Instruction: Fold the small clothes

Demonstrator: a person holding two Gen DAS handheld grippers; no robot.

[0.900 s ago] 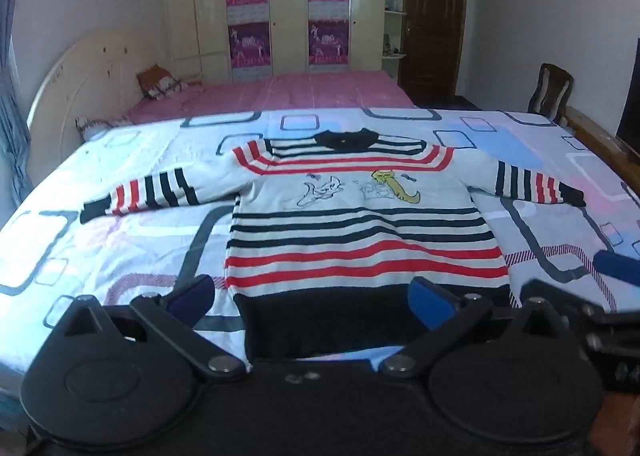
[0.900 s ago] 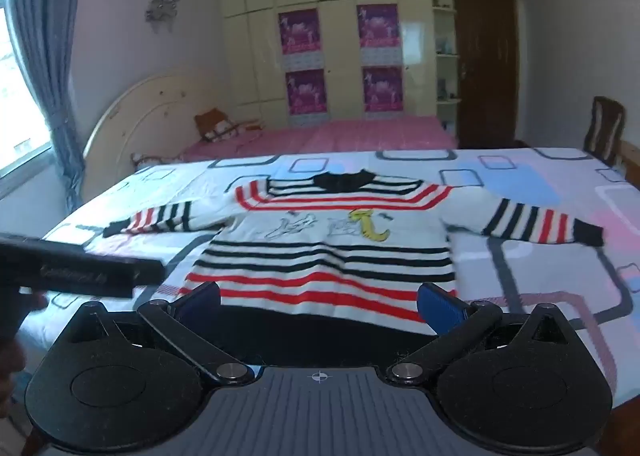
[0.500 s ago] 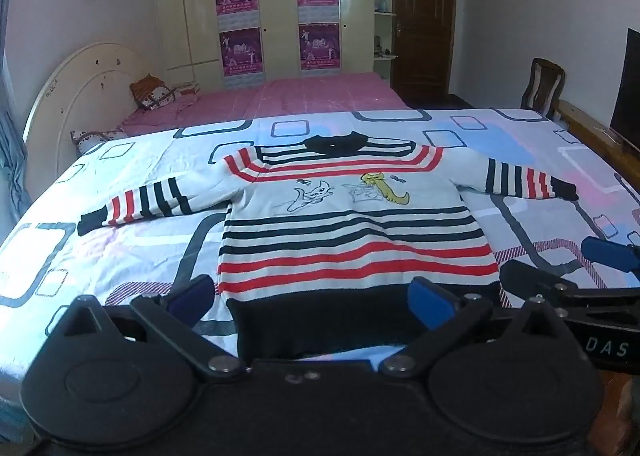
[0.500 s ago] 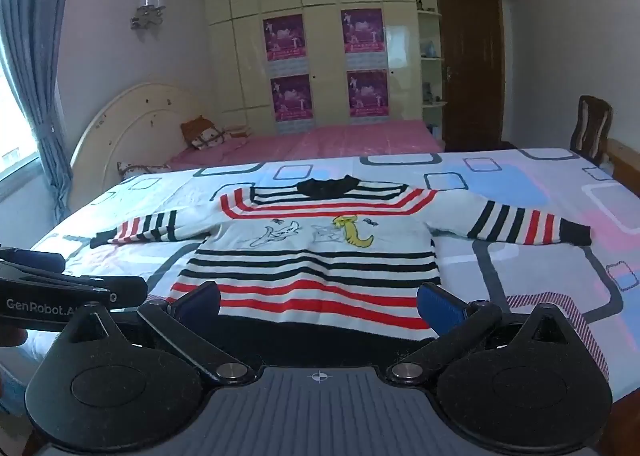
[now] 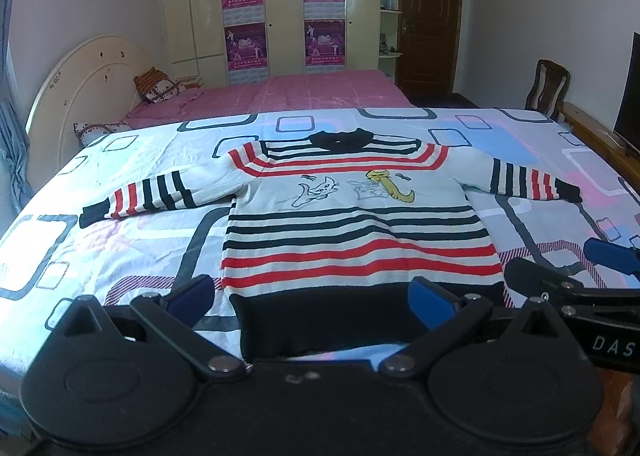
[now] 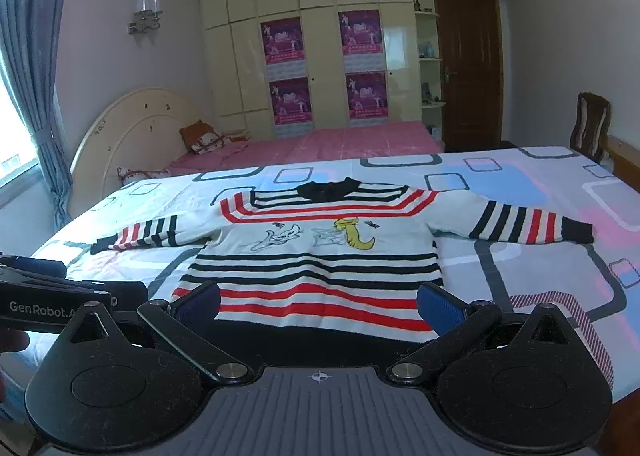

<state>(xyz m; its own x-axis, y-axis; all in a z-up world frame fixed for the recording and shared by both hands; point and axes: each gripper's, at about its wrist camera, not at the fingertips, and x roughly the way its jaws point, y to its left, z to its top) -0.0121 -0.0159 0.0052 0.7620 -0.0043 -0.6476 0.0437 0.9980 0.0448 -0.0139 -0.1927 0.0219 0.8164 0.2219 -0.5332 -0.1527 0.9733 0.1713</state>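
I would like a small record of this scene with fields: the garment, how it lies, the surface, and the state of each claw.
garment: striped sweater, white with black and red stripes, black collar and hem, cartoon drawing on chest
lay: flat, front up, both sleeves spread out to the sides, not yet folded
surface: bed sheet with rounded-square pattern
left claw: open, at the black hem, holding nothing
right claw: open, at the hem, holding nothing
background: second bed with pink cover, wardrobe with posters, wooden chair
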